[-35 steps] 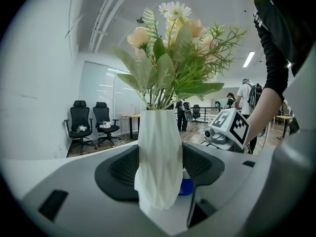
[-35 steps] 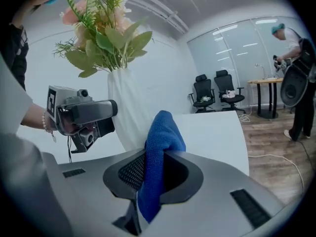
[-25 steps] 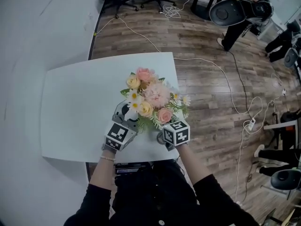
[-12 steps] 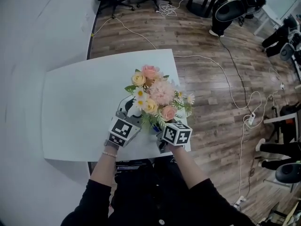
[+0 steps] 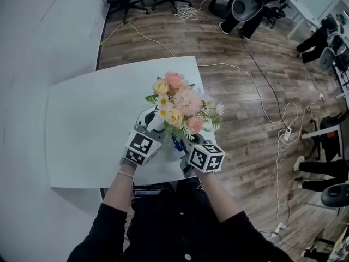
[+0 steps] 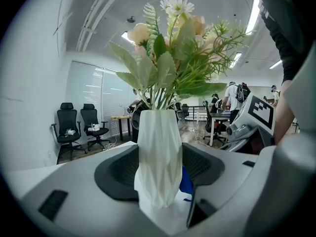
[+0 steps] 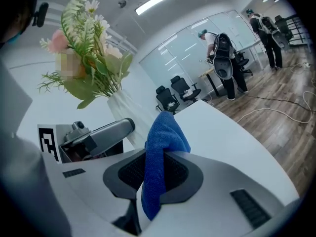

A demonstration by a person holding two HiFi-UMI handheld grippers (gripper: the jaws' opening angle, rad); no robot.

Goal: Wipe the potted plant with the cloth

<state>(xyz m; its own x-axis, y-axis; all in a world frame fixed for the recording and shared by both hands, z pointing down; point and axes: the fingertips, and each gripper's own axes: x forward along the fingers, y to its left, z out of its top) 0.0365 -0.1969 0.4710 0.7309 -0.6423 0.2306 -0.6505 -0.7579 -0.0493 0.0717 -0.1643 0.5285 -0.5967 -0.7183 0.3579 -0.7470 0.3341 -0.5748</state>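
White table [image 5: 82,135], open office floor behind. The potted plant [image 5: 182,111] sits near the table's front edge, right in front of us. Our left gripper [image 6: 159,169] is clamped across the white vase [image 6: 158,132], steadying it. Our right gripper [image 7: 155,179] is pinched tight on the blue cloth [image 7: 163,137], just beside the vase's lower side; contact unclear. We'd call it mid-wipe on the vase, with the foliage probably left to do.

Bare tabletop [image 5: 82,130] left of and beyond the flowers [image 5: 182,105]; their spread low over the vase [image 6: 159,157].
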